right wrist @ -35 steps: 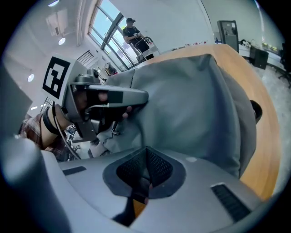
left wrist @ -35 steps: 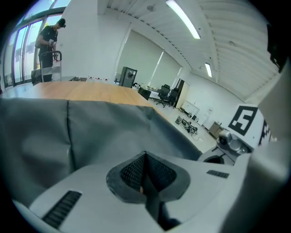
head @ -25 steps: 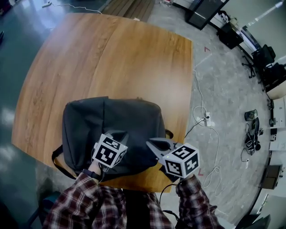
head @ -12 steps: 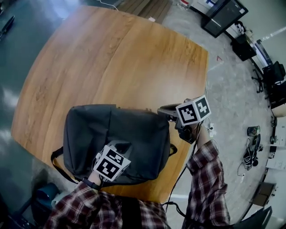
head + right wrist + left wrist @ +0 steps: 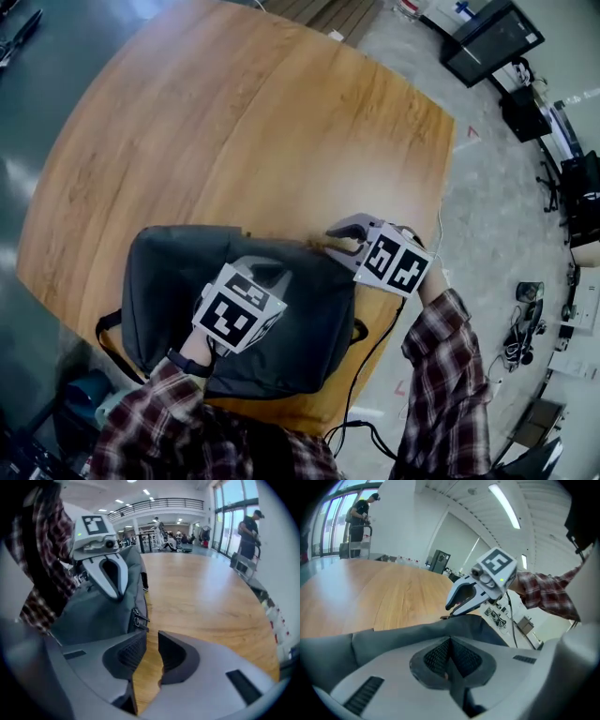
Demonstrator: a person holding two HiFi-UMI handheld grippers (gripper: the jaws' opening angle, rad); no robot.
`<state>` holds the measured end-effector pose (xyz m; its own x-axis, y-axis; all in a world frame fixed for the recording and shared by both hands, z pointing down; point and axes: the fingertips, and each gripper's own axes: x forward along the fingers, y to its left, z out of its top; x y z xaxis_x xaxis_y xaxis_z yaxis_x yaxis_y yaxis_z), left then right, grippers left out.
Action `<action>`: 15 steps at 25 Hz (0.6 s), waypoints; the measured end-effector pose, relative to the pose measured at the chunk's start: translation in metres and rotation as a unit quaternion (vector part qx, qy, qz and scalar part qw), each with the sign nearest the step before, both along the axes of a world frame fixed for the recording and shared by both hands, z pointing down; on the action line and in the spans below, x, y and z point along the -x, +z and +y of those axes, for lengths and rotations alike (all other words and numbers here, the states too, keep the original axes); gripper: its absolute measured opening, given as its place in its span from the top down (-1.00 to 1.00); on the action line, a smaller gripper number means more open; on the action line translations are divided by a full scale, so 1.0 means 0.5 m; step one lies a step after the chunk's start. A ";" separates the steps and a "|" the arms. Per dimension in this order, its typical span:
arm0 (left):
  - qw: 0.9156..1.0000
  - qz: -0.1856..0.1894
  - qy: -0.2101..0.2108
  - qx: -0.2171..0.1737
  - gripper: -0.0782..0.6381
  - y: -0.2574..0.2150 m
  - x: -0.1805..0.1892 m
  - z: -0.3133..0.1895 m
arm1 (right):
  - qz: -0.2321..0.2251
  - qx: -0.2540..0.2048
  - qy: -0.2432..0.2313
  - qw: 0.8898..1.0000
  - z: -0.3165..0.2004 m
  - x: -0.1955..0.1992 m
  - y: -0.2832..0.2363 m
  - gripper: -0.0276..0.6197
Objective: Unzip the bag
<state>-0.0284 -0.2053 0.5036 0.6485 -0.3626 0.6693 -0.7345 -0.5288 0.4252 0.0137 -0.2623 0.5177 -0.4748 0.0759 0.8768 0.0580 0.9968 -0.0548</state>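
Left gripper (image 5: pixel 450 639) pinches the bag (image 5: pixel 169 281); right gripper (image 5: pixel 153 634), narrowly open just short of the pulls (image 5: pixel 136 619), must next clamp one.

The desk (image 5: pixel 234 122) is a broad wooden top with rounded edges, warm brown, its grain running lengthwise. A thin seam crosses it where two boards meet. Light from the windows lays a pale sheen along its far part.

A dark grey bag (image 5: pixel 159 281) lies flat on the near part of the desk, close to the edge by the person. A narrow band of wood shows between the bag and that edge. Its strap (image 5: pixel 105 330) loops out past the desk's near left rim. Two zipper pulls (image 5: pixel 138 618) sit on the bag's side seam, just above the wood.
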 end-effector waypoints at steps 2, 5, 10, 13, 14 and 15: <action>0.999 0.000 0.026 0.039 0.76 0.019 0.004 0.007 | 0.000 -0.047 -0.049 0.998 0.006 0.014 -0.004 0.71; 0.993 -0.024 0.081 0.084 0.76 0.061 0.009 0.043 | 0.017 -0.099 -0.120 0.988 0.015 0.021 -0.005 0.71; 0.986 -0.021 0.122 0.109 0.76 0.087 0.031 0.072 | 0.017 -0.092 -0.145 0.985 0.055 0.024 -0.007 0.71; 0.978 -0.014 0.164 0.127 0.76 0.090 0.053 0.090 | 0.008 -0.071 -0.134 0.988 0.099 0.026 0.002 0.88; 0.975 -0.018 0.180 0.127 0.76 0.091 0.062 0.097 | 0.005 -0.062 -0.127 0.990 0.118 0.031 0.007 0.88; 0.973 -0.024 0.195 0.124 0.76 0.091 0.070 0.104 | 0.001 -0.051 -0.116 0.992 0.137 0.036 0.010 0.88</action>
<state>-0.0636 -0.1534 0.5490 0.6697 0.0819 0.7381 -0.5210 -0.6564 0.5456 -0.0043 -0.1939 0.5229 -0.4536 0.0940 0.8862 0.2861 0.9572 0.0448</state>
